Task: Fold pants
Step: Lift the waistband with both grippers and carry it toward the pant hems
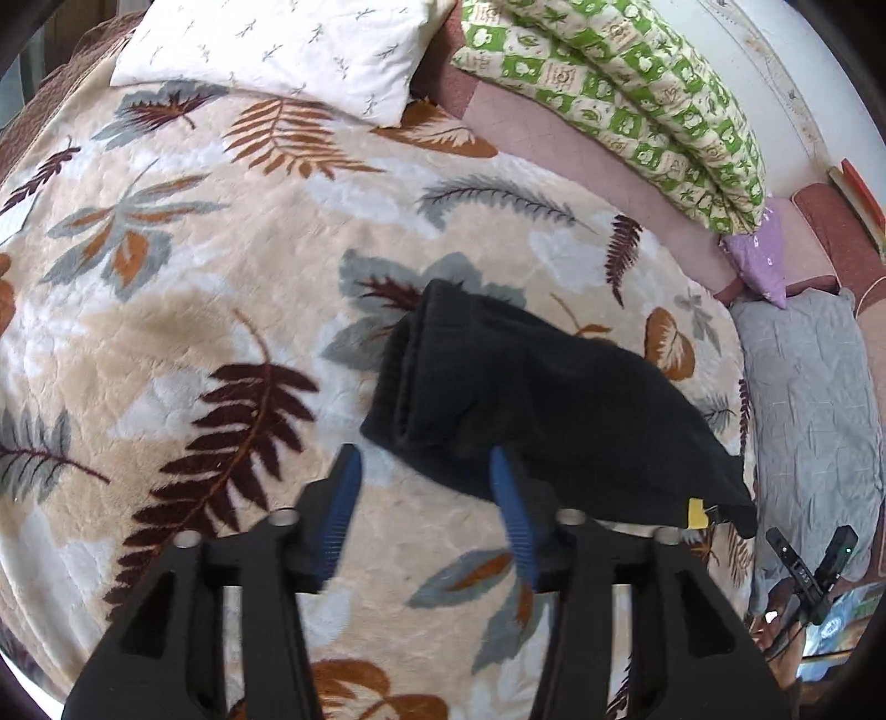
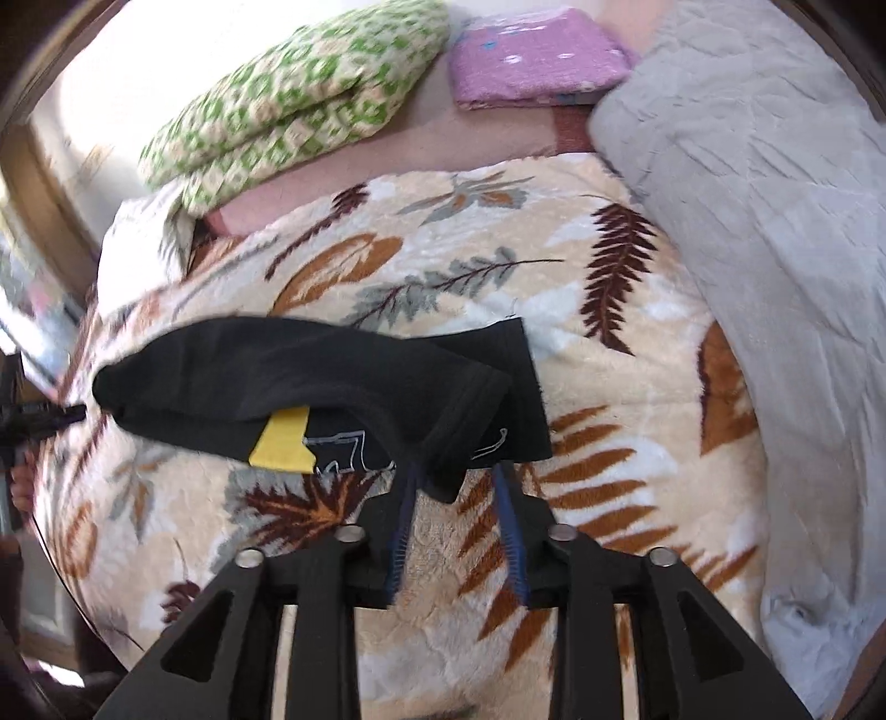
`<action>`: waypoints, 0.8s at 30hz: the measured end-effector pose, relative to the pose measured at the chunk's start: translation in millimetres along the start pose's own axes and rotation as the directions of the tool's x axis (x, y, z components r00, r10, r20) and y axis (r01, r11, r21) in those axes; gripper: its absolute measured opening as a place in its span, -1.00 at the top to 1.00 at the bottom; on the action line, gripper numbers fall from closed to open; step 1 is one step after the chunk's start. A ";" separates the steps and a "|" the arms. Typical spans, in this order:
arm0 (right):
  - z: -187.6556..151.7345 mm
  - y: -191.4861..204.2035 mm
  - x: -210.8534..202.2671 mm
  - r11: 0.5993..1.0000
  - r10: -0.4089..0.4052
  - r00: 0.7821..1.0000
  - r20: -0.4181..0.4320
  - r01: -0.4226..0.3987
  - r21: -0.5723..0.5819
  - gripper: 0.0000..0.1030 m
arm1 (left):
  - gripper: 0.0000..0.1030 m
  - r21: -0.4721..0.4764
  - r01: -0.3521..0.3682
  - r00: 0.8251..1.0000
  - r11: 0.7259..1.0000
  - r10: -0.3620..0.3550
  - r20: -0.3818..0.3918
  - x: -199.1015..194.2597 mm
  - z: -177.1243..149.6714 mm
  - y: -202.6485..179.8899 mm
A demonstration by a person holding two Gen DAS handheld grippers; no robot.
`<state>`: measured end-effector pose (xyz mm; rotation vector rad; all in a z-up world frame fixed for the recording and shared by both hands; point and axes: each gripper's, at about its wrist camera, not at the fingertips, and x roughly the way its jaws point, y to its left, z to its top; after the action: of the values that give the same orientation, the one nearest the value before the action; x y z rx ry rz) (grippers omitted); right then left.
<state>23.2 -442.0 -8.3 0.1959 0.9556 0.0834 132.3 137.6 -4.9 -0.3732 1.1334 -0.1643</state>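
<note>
Pants lie on leaf-print blanket; left claw released, right claw unclear.

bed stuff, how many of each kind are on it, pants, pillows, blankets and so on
Black pants: 1
White pillow: 1
Leaf-print blanket: 1
Green checked quilt, folded: 1
Purple folded cloth: 1
Grey cover: 1
Total: 6

Both grippers are open: the left gripper just short of the pants, the right gripper at their edge.
</note>
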 end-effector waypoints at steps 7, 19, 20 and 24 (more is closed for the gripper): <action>7.9 -44.6 -27.0 0.906 0.145 0.983 0.109 -0.176 0.385 -0.17 | -0.04 -0.021 0.075 0.992 0.997 -0.077 -0.098 15.5 21.1 -8.5; -3.6 -63.2 57.6 0.672 0.316 0.945 0.085 -0.286 0.683 -0.18 | -0.13 -0.016 0.098 0.973 0.995 -0.100 -0.208 42.5 46.7 -6.0; -5.8 -63.2 61.5 0.658 0.323 0.943 0.085 -0.288 0.696 -0.18 | -0.13 -0.001 0.089 0.972 0.996 -0.087 -0.218 45.3 48.9 -7.7; -13.7 -63.5 74.4 0.606 0.353 0.932 0.082 -0.294 0.739 -0.18 | -0.13 0.059 0.044 0.967 0.997 -0.028 -0.254 55.3 53.8 -15.3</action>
<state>53.8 -490.8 -88.6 1.1530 0.9737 0.0280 205.2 117.1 -26.4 -0.3219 1.3699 -0.2857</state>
